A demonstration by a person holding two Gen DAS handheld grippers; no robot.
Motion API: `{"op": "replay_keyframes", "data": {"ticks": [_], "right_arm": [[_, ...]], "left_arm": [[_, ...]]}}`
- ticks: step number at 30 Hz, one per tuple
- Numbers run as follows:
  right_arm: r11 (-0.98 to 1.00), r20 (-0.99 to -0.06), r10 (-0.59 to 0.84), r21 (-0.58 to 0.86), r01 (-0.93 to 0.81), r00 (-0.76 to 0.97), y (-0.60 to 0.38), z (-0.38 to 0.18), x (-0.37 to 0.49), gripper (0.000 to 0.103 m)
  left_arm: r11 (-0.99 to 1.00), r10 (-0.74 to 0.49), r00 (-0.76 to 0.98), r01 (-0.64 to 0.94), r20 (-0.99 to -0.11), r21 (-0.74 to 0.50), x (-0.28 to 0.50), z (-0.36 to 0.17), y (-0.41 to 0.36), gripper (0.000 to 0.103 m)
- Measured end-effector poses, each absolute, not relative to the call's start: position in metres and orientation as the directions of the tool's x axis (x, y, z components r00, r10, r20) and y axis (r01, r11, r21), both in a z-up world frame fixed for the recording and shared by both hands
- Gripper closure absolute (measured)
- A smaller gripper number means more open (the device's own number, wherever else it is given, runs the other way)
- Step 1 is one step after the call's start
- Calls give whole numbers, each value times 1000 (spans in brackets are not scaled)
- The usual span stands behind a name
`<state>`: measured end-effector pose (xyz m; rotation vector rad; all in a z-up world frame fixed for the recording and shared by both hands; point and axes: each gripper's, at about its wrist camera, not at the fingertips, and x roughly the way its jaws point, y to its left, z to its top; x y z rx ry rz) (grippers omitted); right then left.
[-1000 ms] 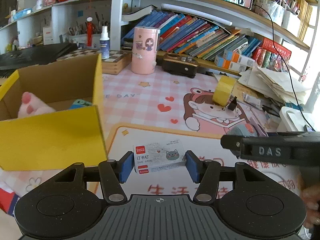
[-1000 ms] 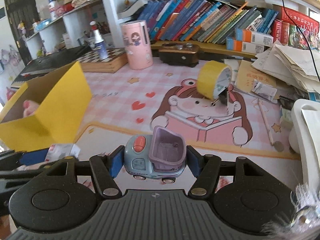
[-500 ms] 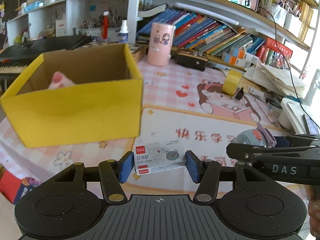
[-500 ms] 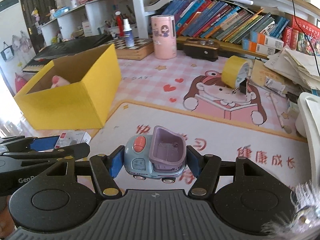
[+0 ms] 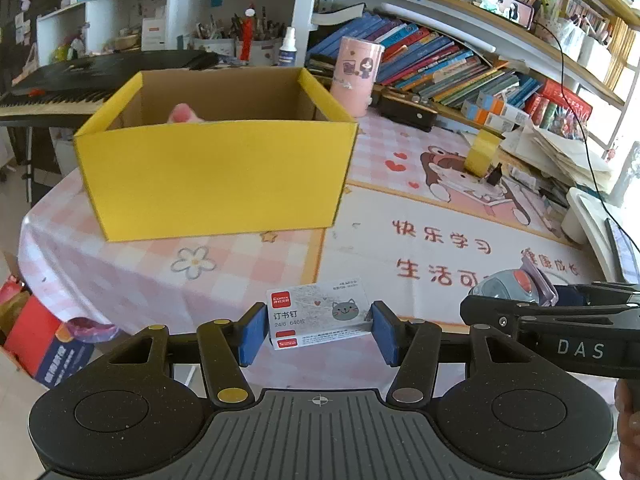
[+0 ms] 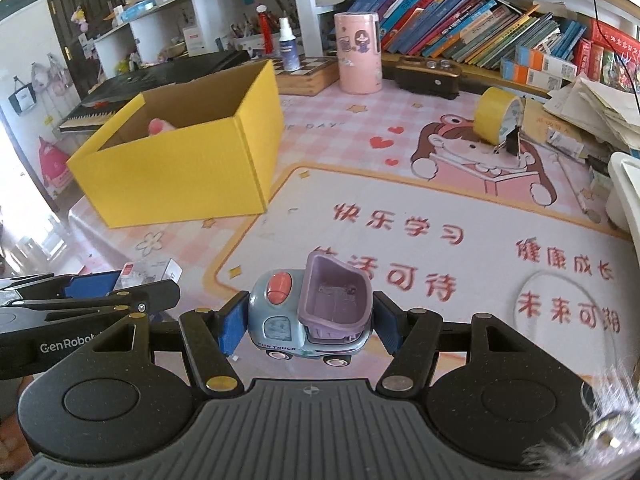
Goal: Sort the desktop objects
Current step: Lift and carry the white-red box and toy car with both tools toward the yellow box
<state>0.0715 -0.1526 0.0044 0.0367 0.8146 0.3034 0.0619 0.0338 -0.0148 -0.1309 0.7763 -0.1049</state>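
Note:
My left gripper [image 5: 318, 330] is shut on a white staples box with a cat picture [image 5: 320, 314] and holds it above the near table edge. My right gripper [image 6: 306, 326] is shut on a blue toy truck with a purple bucket [image 6: 310, 318], held over the white mat. The truck also shows in the left wrist view [image 5: 514, 286]. The open yellow cardboard box [image 5: 212, 176] stands ahead at the left, also in the right wrist view [image 6: 180, 164]. A pink plush toy [image 5: 182, 113] lies inside it.
A yellow tape roll [image 6: 498, 114] with a binder clip lies on the cartoon mat at the right. A pink cylinder [image 6: 358, 52], a spray bottle [image 6: 289, 44], books and paper piles line the back. A keyboard [image 5: 60, 96] stands behind the box.
Both grippers have pulled back and up from the box with their loads still held. The yellow box now sits farther ahead and more centred in the left wrist view.

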Motion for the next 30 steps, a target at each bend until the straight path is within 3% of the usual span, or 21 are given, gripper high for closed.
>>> {"op": "replay_keyframes", "data": {"ticks": [30], "right_arm": [[909,-710,372,147,-391,597,-70,4,28,41]], "left_arm": [[984,-54,740,-75,-670,-162,-3,-11,109,48]]}}
